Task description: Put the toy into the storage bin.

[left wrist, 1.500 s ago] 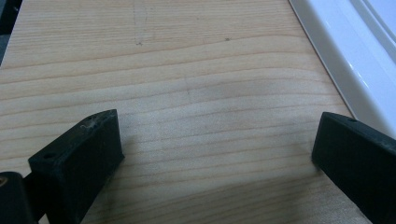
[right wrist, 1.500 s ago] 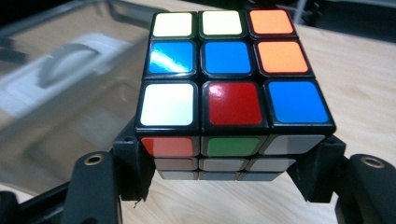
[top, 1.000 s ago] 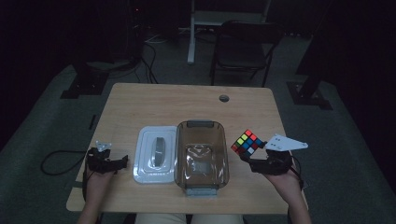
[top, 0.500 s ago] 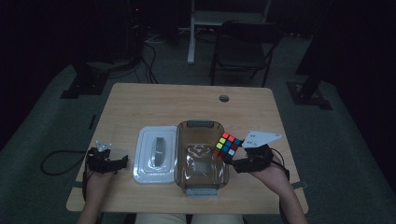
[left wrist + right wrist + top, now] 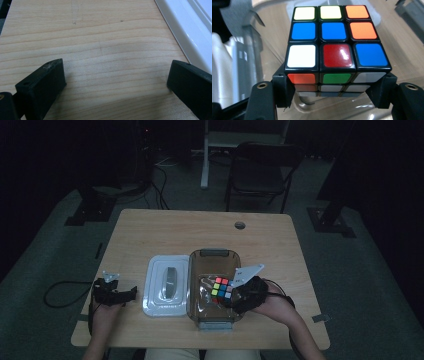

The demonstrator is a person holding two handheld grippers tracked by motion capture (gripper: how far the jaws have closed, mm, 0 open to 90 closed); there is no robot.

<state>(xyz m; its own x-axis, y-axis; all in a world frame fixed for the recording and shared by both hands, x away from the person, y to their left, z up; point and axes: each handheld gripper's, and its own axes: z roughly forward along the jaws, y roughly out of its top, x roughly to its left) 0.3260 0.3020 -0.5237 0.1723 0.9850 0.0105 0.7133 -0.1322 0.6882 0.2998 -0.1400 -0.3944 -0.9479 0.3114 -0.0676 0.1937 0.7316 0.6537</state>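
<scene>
Dark carpet with a folding chair (image 5: 262, 167) surrounds the pale wooden table (image 5: 200, 232), whose straight grain is smooth and matt under the left gripper (image 5: 115, 82), resting near the table's left edge with its jaws spread wide on nothing, just beside the glossy white lid (image 5: 167, 285). Compared with a second ago, the right gripper (image 5: 235, 295) has carried the puzzle cube (image 5: 334, 47) leftward from beside the transparent brownish container (image 5: 214, 254) to above its inside. Its jaws pinch the cube's black plastic body with glossy coloured stickers.
</scene>
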